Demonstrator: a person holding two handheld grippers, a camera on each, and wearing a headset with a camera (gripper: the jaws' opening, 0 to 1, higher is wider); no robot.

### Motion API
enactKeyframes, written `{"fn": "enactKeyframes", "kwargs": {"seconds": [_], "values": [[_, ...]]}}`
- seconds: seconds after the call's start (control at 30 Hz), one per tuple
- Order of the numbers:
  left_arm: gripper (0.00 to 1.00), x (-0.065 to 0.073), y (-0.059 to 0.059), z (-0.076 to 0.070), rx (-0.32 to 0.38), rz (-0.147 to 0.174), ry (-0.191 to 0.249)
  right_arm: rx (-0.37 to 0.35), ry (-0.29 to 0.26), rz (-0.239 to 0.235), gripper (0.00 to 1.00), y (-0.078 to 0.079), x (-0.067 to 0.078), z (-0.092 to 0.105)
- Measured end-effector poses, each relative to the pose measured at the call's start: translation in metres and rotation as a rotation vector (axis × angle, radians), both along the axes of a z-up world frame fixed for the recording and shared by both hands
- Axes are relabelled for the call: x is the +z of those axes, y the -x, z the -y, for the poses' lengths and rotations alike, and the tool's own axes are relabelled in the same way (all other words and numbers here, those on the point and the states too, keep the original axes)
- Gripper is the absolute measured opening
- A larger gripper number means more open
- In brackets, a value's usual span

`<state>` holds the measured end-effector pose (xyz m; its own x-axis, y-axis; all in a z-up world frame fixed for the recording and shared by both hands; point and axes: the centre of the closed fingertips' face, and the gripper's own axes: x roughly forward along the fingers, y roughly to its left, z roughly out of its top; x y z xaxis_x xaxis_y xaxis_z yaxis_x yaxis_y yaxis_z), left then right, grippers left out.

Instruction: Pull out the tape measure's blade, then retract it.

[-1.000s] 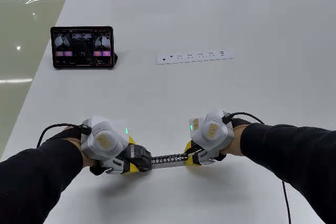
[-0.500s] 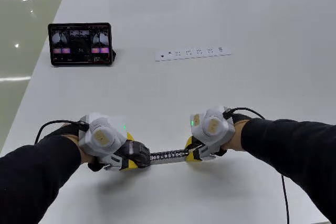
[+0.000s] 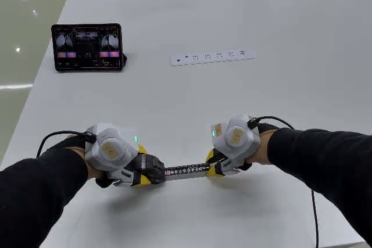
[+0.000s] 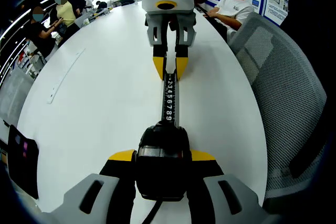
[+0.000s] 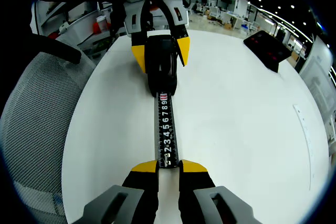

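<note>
Left gripper (image 4: 162,157): we see it clamped on the tape measure (image 4: 163,171), bottom centre.
Right gripper (image 5: 169,167): pinching the tip of the blade (image 5: 165,127).
Blade: a short stretch out.

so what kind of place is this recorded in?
Probably an open-plan office or lab: a long white table, a mesh office chair beside it, and rows of desks under ceiling lights further back, with a seated person nearby.
</note>
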<state>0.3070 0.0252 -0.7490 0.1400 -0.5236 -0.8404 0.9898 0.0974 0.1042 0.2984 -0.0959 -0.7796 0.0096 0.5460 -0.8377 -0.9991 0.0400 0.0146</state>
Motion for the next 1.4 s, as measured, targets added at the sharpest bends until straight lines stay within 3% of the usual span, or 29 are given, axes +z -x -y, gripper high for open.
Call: {"fn": "enactKeyframes", "kwargs": {"seconds": [1.4], "values": [[0.33,0.001,0.001,0.001,-0.003,0.002,-0.003,-0.025,0.007,-0.003,0.10,0.000,0.000,0.017]]}}
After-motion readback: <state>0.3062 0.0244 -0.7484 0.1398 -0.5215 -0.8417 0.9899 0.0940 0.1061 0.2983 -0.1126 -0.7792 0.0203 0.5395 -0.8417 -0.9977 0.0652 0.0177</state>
